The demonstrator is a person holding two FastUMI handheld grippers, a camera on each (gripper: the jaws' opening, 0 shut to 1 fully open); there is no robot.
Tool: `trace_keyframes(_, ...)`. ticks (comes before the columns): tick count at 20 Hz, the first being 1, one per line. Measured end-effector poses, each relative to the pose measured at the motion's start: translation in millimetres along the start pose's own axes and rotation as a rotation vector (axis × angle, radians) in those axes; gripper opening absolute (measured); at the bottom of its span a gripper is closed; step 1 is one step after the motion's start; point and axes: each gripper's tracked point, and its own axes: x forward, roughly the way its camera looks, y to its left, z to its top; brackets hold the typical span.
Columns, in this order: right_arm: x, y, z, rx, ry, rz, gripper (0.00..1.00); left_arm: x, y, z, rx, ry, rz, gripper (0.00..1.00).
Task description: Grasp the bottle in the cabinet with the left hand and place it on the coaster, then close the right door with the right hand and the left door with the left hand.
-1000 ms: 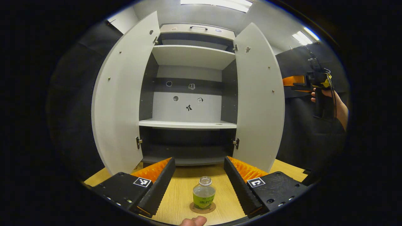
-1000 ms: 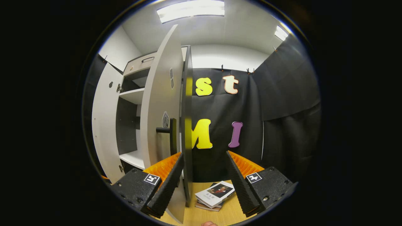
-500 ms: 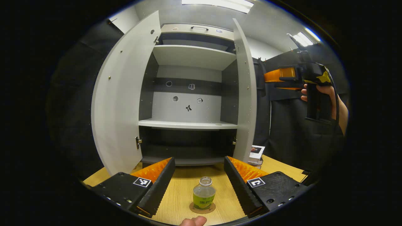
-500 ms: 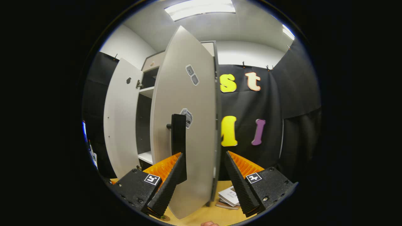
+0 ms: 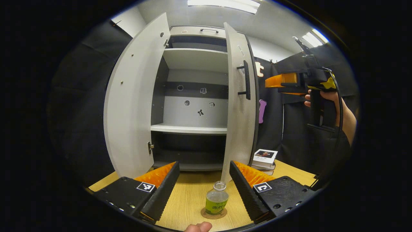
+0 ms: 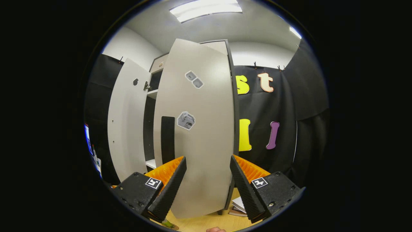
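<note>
Wood-grain tabletop (image 5: 190, 196) and black booth cloth are framing the grey cabinet (image 5: 193, 96) as I am looking along the left gripper (image 5: 201, 190), whose fingers are standing spread wide with nothing between them. Just ahead of them, the bottle (image 5: 217, 202) is sitting upright on the coaster (image 5: 213, 213), so I am judging the first part of the job finished. In the same left gripper view, the left door (image 5: 133, 100) is hanging wide open, while the right door (image 5: 239, 103) is standing partway closed, its dark handle (image 5: 246, 80) facing outward; a small stack of books (image 5: 264, 158) is lying on the table beside it. Farther off, a hand (image 5: 334, 103) is holding the right gripper (image 5: 280, 80) level, near the door's outer face; I cannot tell from here whether it is touching the panel. Turning to the right gripper view, I am seeing the right gripper (image 6: 206, 183) with its fingers spread and empty, pointing straight at the door's outer face (image 6: 199, 135), the handle (image 6: 167, 138) just to one side. To do this step well, I am judging that I should be pressing flat against the panel near its free edge, away from the hinges, pushing steadily until it seats, and keeping the fingers clear of the closing gap. The bottle is standing close to the door's lower corner, so I am watching that sweep.
</note>
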Motion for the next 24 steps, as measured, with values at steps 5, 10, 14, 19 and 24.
trace_keyframes(5, -28, -9, -9, 0.005, -0.019, -0.031, 0.84, 3, -7, 2, -0.002, -0.004, -0.021, 0.95)
trace_keyframes(10, -57, -13, -30, 0.007, -0.026, -0.069, 0.83, 5, -12, 11, -0.001, -0.023, -0.033, 0.95)
trace_keyframes(14, -77, -15, -58, -0.018, -0.027, -0.126, 0.83, 5, -13, 19, -0.005, -0.045, -0.033, 0.95)
trace_keyframes(19, -101, -1, -102, -0.09, 0.027, -0.174, 0.83, 3, -14, 25, -0.003, -0.057, -0.034, 0.95)
trace_keyframes(24, -125, 15, -139, -0.053, 0.038, -0.199, 0.84, 0, -15, 24, -0.014, -0.063, -0.034, 0.95)
